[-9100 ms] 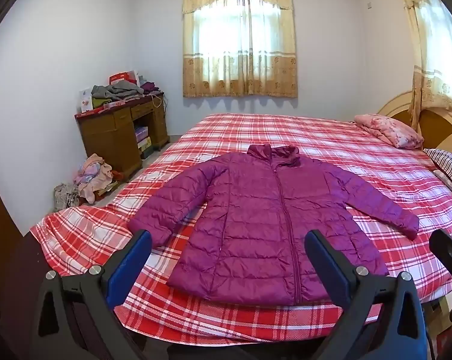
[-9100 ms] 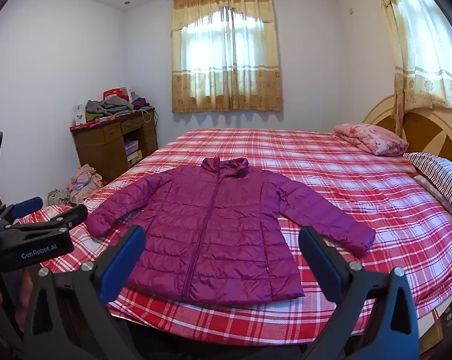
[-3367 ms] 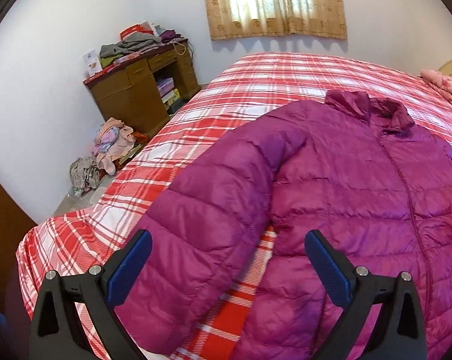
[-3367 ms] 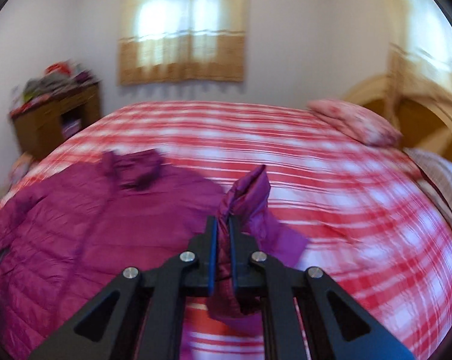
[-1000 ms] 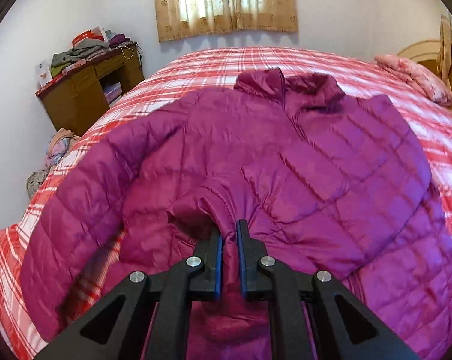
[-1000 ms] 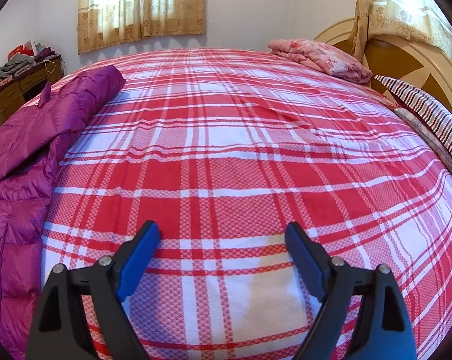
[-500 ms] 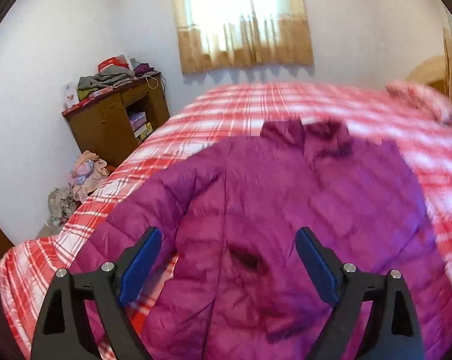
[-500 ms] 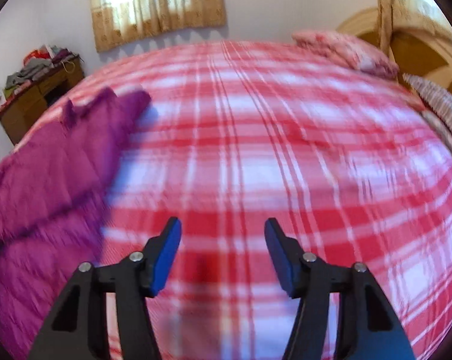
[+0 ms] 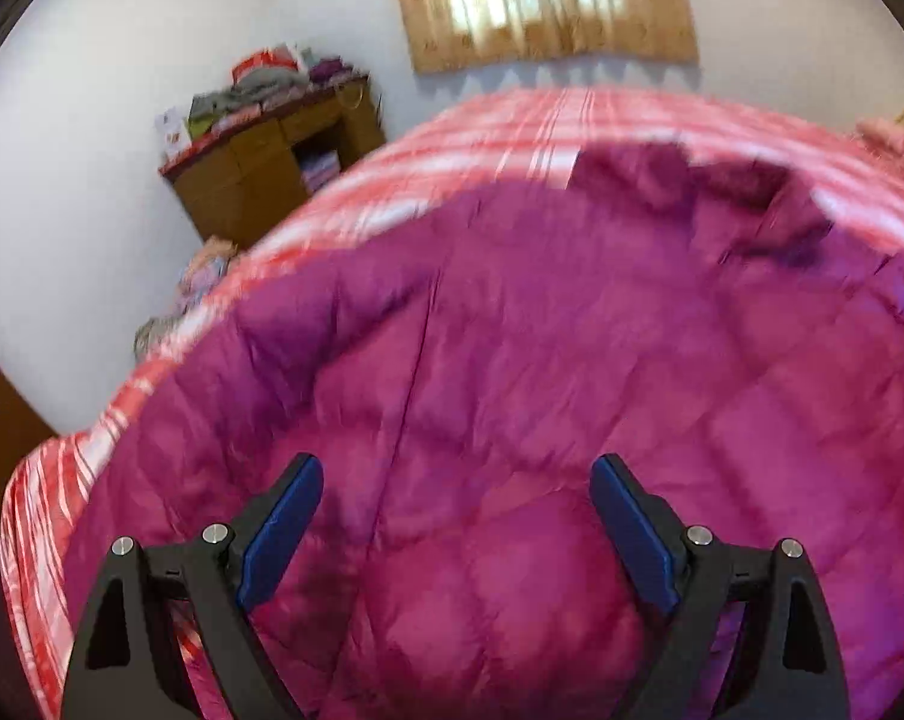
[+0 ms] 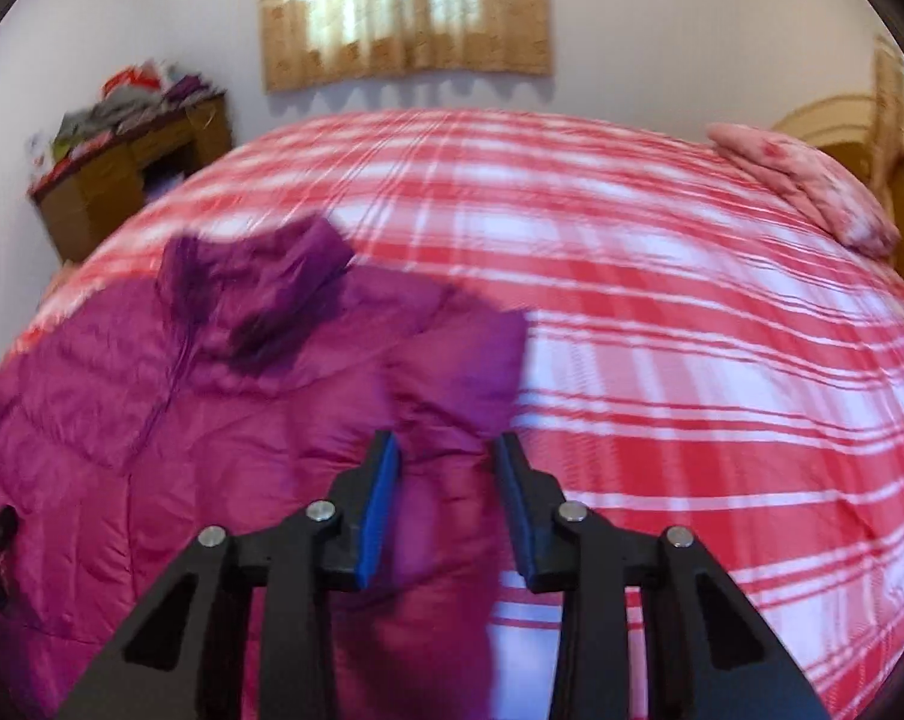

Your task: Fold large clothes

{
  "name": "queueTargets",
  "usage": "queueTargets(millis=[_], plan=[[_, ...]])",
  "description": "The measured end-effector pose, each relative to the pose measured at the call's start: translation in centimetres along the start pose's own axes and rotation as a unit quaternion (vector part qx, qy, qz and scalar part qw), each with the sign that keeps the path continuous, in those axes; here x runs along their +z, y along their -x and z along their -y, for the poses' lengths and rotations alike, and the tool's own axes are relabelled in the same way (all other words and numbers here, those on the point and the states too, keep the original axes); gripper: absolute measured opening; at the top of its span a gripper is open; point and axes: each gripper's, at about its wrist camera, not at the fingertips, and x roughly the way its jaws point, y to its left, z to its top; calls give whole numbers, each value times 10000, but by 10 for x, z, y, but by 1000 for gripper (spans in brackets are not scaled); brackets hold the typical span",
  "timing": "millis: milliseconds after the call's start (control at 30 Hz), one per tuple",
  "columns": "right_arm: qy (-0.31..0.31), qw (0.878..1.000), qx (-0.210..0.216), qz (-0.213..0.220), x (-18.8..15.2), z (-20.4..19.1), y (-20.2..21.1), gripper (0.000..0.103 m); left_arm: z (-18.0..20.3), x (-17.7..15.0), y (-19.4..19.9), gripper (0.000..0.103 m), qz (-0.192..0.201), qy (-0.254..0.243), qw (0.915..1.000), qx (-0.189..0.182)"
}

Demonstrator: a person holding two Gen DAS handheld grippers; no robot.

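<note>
A magenta quilted puffer jacket (image 9: 541, 396) lies front up on the red plaid bed (image 9: 511, 120), both sleeves folded in over its body. My left gripper (image 9: 452, 516) is open and empty, low over the jacket's lower front. In the right wrist view the jacket (image 10: 200, 420) fills the left half, collar (image 10: 260, 276) toward the far side. My right gripper (image 10: 446, 480) is partly open over the jacket's right edge, with nothing held between the jaws. Both views are blurred by motion.
A wooden desk (image 9: 272, 162) piled with clothes stands by the far left wall, with a heap of clothes (image 9: 206, 276) on the floor beside it. A pink pillow (image 10: 805, 186) and the wooden headboard (image 10: 859, 138) are at the right. A curtained window (image 10: 404, 6) is behind.
My left gripper let go of the sleeve, opened wide, and now hangs closer over the jacket. My right gripper swung left from the bare bed to the jacket's right edge, its jaws narrowing.
</note>
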Motion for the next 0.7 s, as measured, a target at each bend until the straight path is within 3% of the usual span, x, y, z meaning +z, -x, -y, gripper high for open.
queueTargets(millis=[133, 267, 500, 600, 700], plan=[[202, 9997, 46, -133, -19, -4, -15, 38, -13, -7, -10, 92, -114, 282, 9991, -285], [-106, 9991, 345, -237, -19, 11, -21, 38, -12, -10, -12, 92, -119, 267, 9993, -226], [-54, 9990, 352, -286, -18, 7, -22, 38, -6, -7, -9, 94, -118, 137, 9998, -110], [-102, 9995, 281, 59, -12, 17, 7, 39, -29, -3, 25, 94, 278, 514, 9974, -414], [-95, 9988, 369, 308, -17, 21, 48, 41, -34, -7, 53, 94, 680, 459, 9953, -520]])
